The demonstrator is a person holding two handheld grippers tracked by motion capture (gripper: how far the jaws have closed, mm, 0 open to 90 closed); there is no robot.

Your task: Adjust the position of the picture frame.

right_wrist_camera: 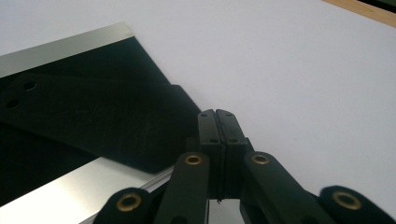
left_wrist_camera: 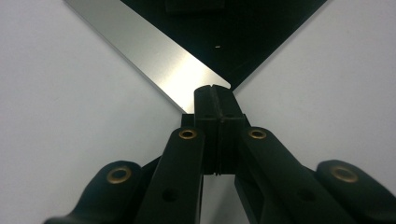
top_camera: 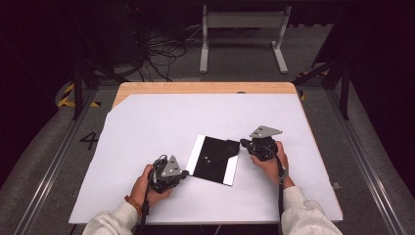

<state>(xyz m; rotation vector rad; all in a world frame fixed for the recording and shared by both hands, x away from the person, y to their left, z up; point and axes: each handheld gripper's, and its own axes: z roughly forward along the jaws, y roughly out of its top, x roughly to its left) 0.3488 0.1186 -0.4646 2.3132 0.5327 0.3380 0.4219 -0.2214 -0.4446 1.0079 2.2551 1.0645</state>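
Note:
A flat black panel with a bright silver strip along two opposite sides lies slanted in the middle of the white sheet. A black flap with two small holes rests on top of it. My left gripper is shut, and its tips meet the near corner of the silver strip; nothing shows between the jaws. My right gripper is shut too. Its tips sit low over the white sheet, just right of the flap's edge. A hand holds each gripper from the near side.
The white sheet covers most of a wooden table, whose bare wood shows along the far edge. Beyond it on the floor are a grey frame with two legs and loose cables.

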